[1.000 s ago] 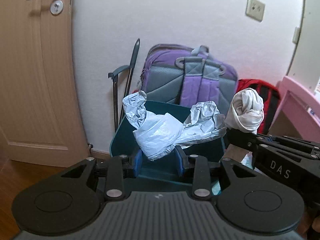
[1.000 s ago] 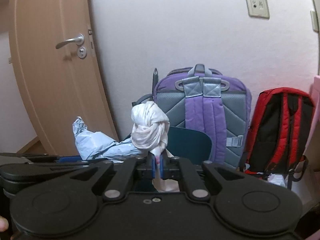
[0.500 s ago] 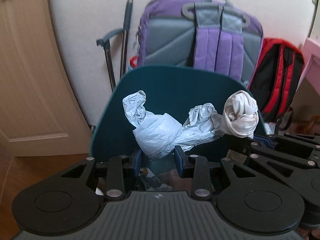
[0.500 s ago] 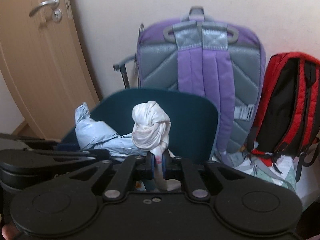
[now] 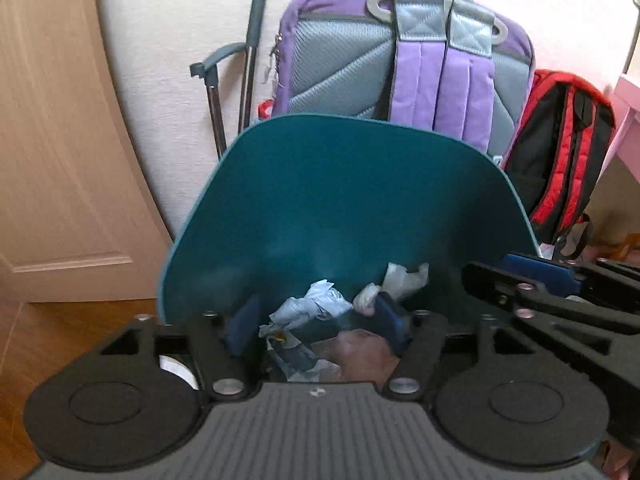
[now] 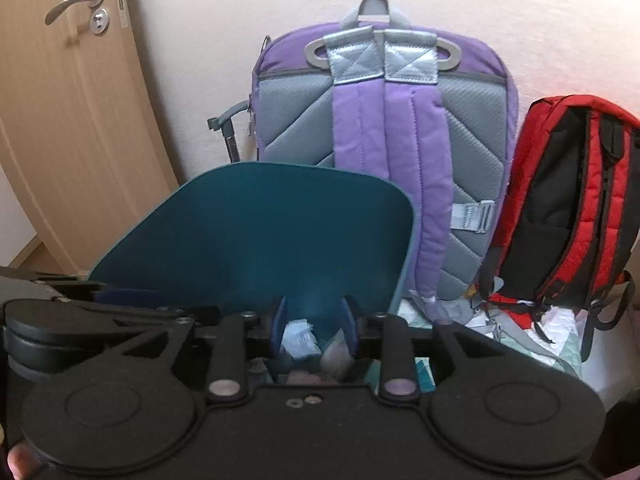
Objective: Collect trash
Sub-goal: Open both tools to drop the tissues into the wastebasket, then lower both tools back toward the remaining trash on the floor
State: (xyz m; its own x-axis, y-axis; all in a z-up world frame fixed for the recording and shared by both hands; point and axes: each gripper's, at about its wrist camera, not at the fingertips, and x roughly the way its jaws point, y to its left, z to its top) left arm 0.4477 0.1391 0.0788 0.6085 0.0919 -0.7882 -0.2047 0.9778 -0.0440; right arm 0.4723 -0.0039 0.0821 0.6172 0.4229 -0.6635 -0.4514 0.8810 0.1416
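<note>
A teal bin [image 5: 340,200] stands with its lid raised against the wall. My left gripper [image 5: 316,326] hovers over the bin mouth, its jaws opening, with nothing pressed between its pads. The crumpled pale blue plastic bag [image 5: 308,310] and the white wad [image 5: 400,280] lie loose inside the bin among other litter. In the right wrist view my right gripper [image 6: 314,328] is also over the bin [image 6: 260,232], jaws opening and free of the trash; the blue bag [image 6: 298,338] shows below them. Each gripper appears beside the other: right gripper [image 5: 520,276], left gripper [image 6: 120,296].
A purple and grey backpack [image 5: 400,60] leans on the wall right behind the bin, with a red and black backpack [image 6: 568,200] to its right. A grey long-handled tool [image 5: 248,60] and a wooden door [image 5: 52,140] are on the left. Pink furniture [image 5: 628,100] stands far right.
Both grippers sank towards the bin, then their jaws parted. The blue bag left the left gripper and the white wad left the right one; both dropped into the bin.
</note>
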